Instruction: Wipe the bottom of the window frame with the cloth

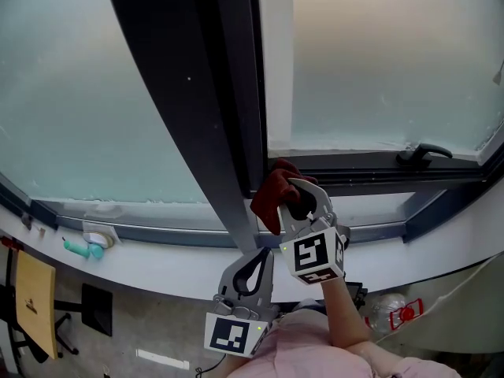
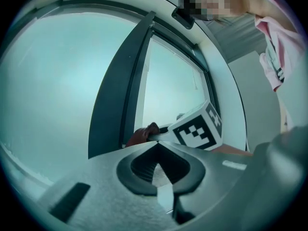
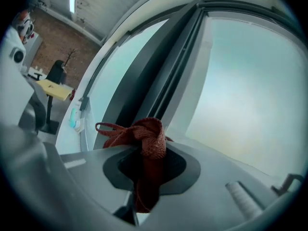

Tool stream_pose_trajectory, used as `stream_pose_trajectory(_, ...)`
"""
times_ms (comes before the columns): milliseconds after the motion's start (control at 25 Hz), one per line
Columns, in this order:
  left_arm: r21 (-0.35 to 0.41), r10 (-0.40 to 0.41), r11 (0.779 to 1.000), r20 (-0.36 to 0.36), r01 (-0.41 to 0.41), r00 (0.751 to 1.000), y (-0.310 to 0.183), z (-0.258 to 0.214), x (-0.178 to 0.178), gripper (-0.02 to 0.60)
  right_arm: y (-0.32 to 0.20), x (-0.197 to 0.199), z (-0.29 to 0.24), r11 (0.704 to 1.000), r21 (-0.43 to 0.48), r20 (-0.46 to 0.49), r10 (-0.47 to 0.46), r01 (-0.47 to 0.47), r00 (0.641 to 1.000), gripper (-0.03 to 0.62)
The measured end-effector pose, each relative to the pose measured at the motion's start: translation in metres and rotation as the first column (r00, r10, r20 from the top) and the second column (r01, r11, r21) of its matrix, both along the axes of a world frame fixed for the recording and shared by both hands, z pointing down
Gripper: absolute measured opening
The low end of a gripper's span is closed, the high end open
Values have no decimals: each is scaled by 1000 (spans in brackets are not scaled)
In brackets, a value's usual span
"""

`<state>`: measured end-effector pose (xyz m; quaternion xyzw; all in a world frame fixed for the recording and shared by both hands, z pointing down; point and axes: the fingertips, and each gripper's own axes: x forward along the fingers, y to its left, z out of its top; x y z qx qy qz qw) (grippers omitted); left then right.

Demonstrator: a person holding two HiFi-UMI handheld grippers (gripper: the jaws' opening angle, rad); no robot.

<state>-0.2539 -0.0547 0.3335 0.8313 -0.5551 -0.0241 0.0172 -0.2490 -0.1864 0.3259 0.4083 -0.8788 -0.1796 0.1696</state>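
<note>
At 6 o'clock the left gripper [image 1: 257,260] hangs over the white sill [image 1: 157,250], jaws together on nothing. Toward 1 o'clock the right gripper [image 1: 303,194] clamps the red cloth [image 1: 274,195], which is bunched at the bottom corner of the window frame [image 1: 362,164] beside the dark mullion [image 1: 197,116]. From there the frame runs open toward 3 o'clock.

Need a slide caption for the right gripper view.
Right gripper shut on a bunched dark-red woven cloth, pointed at the dark window frame.

Cloth [image 1: 272,194] in right gripper [image 1: 293,195] sits at window frame [image 1: 370,164]'s bottom.
</note>
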Motion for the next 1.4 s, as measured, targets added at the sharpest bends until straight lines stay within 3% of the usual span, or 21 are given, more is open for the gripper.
stream_pose_trajectory(80,0,-11,1000,-13,11,1000,1,0,-6,-5,-3,-6,8,1000,19,-36,11,-10,999,67)
stream_pose_trajectory(360,-3,-32,999,-33,32,999,2,3,-12,-5,-5,-6,7,1000,15,11,17,-17,1000,67)
stream_pose_trajectory(1400,-5,-29,1000,-22,29,999,-7,-3,52,-5,-12,40,8,999,-20,51,-25,26,998,67)
